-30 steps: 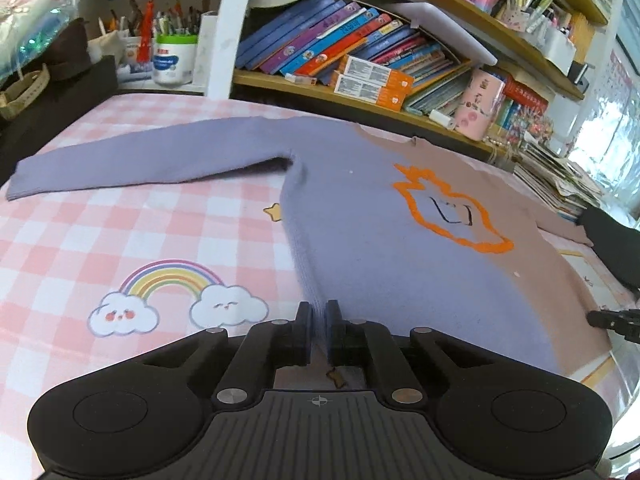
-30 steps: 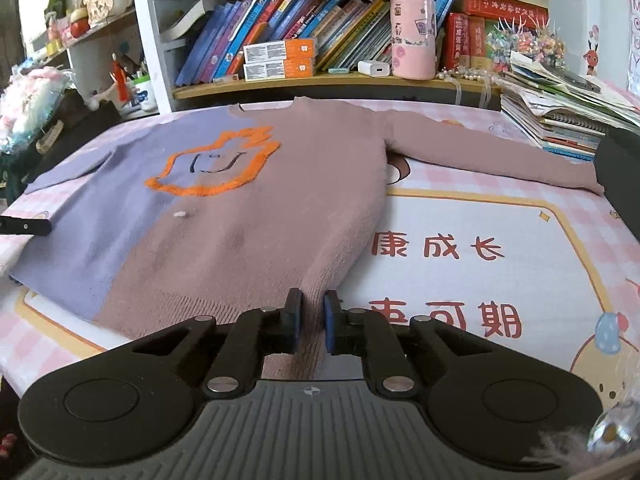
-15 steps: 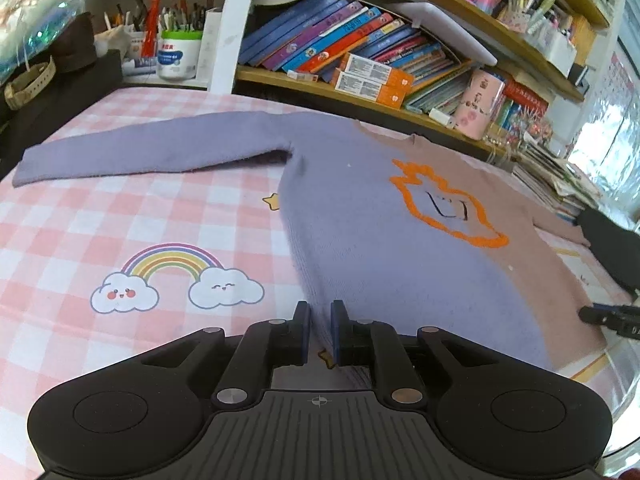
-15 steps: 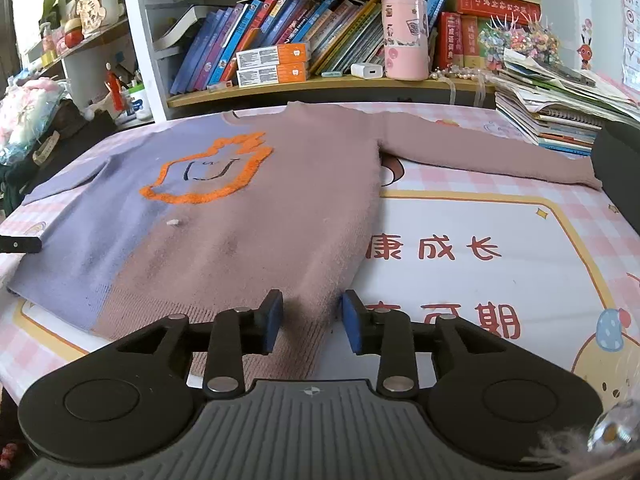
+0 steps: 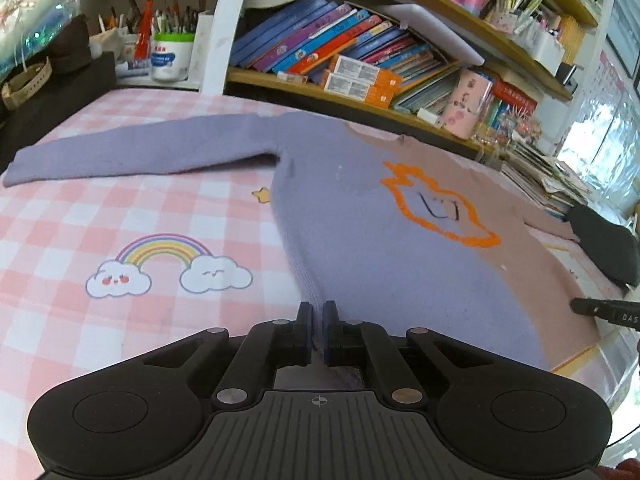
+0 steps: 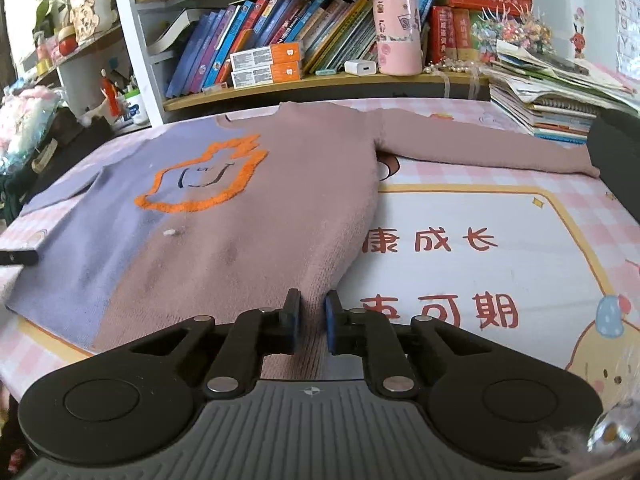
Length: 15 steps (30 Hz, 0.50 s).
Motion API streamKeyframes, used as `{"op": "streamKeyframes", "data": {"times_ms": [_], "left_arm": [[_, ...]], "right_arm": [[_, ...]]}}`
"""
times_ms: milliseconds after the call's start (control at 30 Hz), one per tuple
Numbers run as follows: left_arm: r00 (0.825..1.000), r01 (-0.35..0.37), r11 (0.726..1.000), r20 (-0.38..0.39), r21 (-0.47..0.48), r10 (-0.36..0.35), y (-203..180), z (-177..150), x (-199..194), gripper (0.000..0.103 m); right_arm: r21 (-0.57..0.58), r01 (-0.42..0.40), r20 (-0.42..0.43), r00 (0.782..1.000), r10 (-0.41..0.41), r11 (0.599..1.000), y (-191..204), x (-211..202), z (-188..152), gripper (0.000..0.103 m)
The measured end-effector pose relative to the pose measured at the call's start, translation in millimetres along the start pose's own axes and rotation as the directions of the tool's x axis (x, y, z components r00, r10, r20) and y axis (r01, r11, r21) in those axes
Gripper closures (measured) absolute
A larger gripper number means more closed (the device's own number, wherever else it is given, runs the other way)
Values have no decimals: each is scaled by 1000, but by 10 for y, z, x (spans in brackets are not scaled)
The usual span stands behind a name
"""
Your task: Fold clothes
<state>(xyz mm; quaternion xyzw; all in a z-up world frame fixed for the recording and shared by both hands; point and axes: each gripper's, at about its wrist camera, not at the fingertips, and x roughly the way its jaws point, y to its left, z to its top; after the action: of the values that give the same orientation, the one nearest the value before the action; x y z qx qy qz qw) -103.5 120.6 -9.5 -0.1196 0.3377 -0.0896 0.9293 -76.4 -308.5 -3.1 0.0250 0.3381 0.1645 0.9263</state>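
The sweater [image 5: 400,248], half lilac and half dusty pink with an orange outlined motif, lies flat and face up on the pink checked tablecloth [image 5: 80,216], sleeves spread to both sides. The left gripper [image 5: 317,320] is closed on the sweater's lilac hem corner. The right gripper [image 6: 311,316] is clamped on the pink hem corner. Beyond the sweater's collar, a wooden bookshelf [image 6: 320,82] carries leaning books and a pink mug [image 6: 398,36]. A paper stack [image 6: 560,100] sits beside the pink sleeve.
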Motion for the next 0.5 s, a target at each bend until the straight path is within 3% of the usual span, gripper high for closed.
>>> {"op": "streamKeyframes", "data": {"times_ms": [500], "left_arm": [[999,-3,1000,32,2,3,-26,48,-30,96]], "right_arm": [[-20,21,11,1000,-21,1000,30,31,38,89]]}}
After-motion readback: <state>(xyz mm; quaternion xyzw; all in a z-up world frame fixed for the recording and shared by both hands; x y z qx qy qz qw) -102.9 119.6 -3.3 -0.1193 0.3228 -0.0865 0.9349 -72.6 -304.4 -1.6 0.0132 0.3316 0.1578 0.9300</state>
